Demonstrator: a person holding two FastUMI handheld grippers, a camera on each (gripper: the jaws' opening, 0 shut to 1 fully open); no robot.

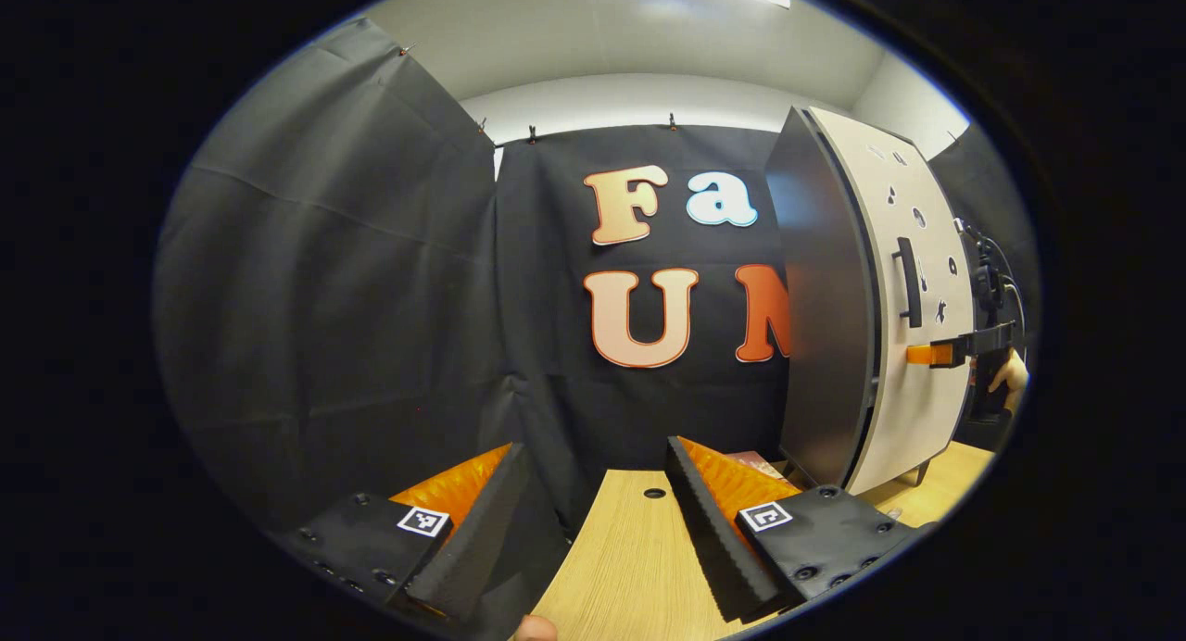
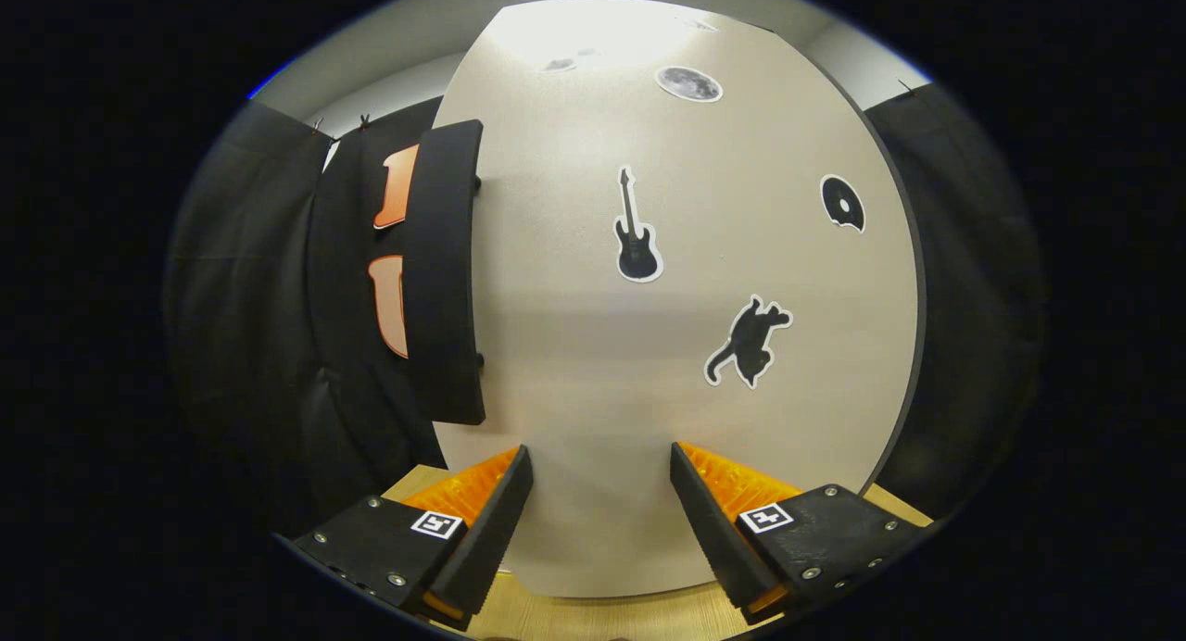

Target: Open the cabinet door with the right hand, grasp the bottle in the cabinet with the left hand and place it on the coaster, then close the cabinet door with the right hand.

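hidden: the cabinet stands with its door closed, so its inside cannot be seen and the bottle cannot be located from these frames.
cut off: in the left gripper view a reddish-brown flat thing peeks out at the cabinet's foot, just behind one finger; it may be the coaster, but too little shows to be sure.
left gripper: fingers spread apart with nothing between them, held low over the wooden table, well apart from the cabinet.
right gripper: fingers parted, empty, facing the door front at close range; whether the tips touch it, i cannot tell.
handle: dark vertical bar on the door, up and to the side of the right gripper, not between its fingers.
left gripper view alone: the cabinet's dark side panel, the other gripper level with the door front, and a hand holding it.
right gripper view alone: stickers on the door, a guitar, a cat, a moon.
writing: no readable label on the cabinet; small square markers sit on the gripper fingers.
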